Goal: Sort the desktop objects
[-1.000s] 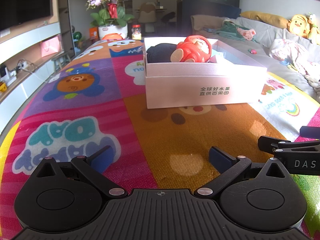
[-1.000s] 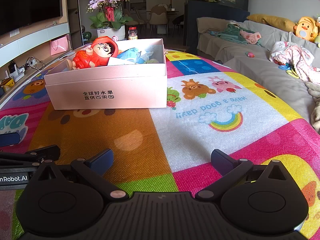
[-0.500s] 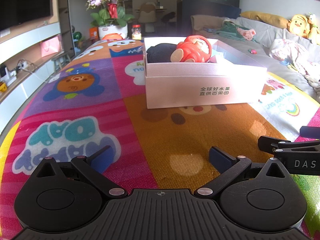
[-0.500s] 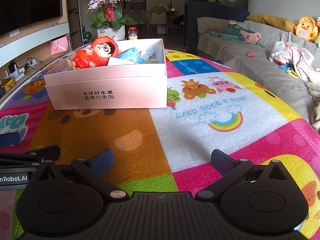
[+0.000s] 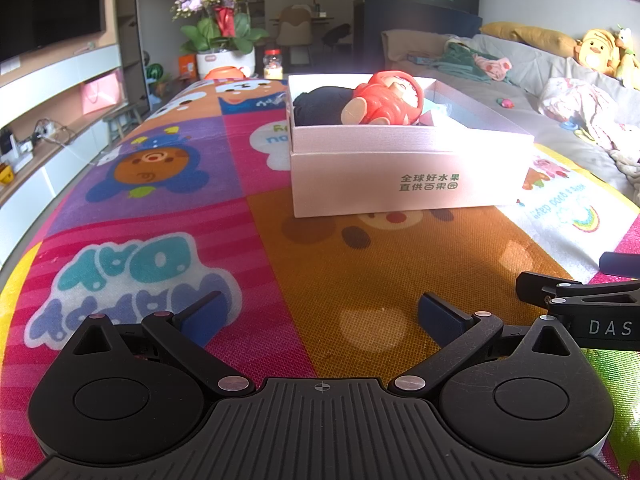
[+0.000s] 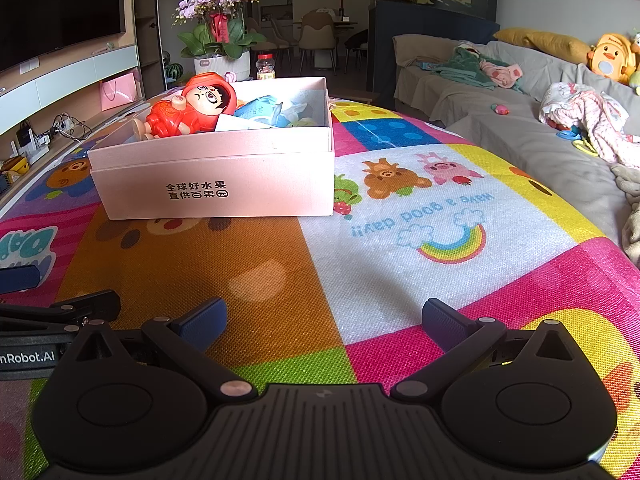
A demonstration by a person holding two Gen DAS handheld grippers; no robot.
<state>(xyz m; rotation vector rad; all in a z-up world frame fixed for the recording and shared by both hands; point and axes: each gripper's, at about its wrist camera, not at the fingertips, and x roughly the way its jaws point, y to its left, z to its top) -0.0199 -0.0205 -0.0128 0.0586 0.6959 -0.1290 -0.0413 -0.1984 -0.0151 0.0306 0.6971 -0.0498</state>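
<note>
Facing the pink box that held a red doll.
Both my claws, left gripper and right gripper, gaped wide, empty, above the mat.

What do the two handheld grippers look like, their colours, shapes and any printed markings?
Both the left gripper and the right gripper are matte black, with a ribbed body, two round discs, silver rivets on angled links, and dark blue fingertips. White lettering shows on their sides: "DAS" on the right one, "nRobot.AI" on the left one.

Red doll in box, apparently.
</note>
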